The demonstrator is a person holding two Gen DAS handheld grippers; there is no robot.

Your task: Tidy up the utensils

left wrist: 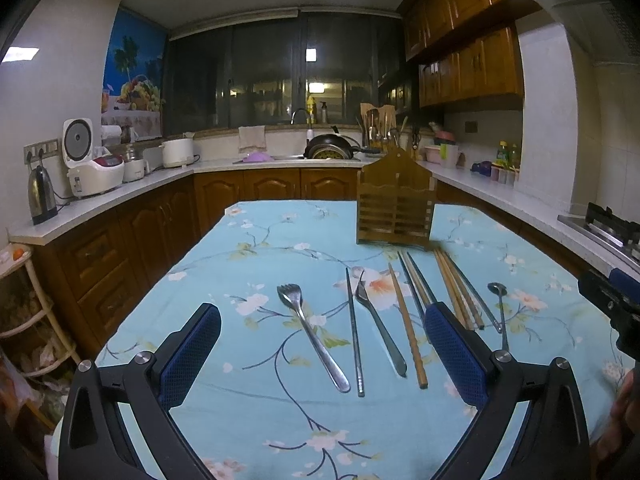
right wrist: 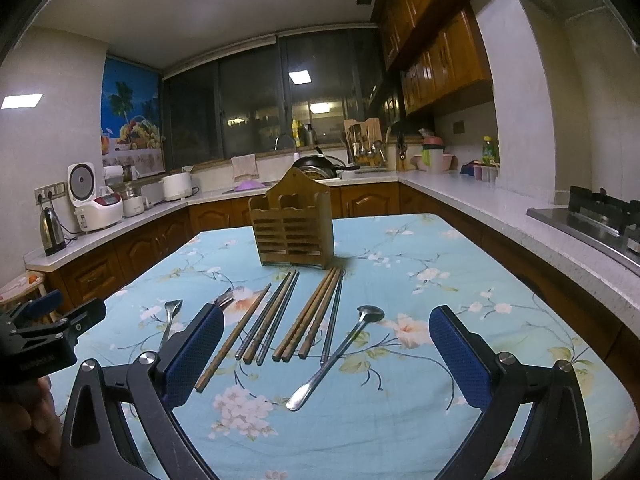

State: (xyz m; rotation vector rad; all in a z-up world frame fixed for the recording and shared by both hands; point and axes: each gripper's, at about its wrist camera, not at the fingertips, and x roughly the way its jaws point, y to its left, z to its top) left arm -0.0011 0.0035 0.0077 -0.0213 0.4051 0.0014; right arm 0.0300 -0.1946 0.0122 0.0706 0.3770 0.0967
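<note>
A wooden utensil holder (left wrist: pixel 395 203) (right wrist: pixel 293 226) stands upright on the blue floral tablecloth (left wrist: pixel 256 408) (right wrist: pixel 400 440). In front of it lie a steel fork (left wrist: pixel 310 332), a second fork (left wrist: pixel 380 328), a steel spoon (right wrist: pixel 336 356) (left wrist: pixel 499 312), and several wooden chopsticks (right wrist: pixel 316 316) (left wrist: pixel 408 324) and metal chopsticks (right wrist: pixel 276 316) (left wrist: pixel 354 332). My left gripper (left wrist: pixel 322 316) is open above the forks and holds nothing. My right gripper (right wrist: pixel 328 320) is open above the chopsticks and spoon and holds nothing. Each gripper shows at the edge of the other's view.
Kitchen counters surround the table: a kettle (left wrist: pixel 41 195) and rice cooker (left wrist: pixel 94 174) on the left, a sink with a pan (left wrist: pixel 332 148) at the back, a gas stove (right wrist: pixel 600 216) on the right. A white rack (left wrist: pixel 24 320) stands at the table's left.
</note>
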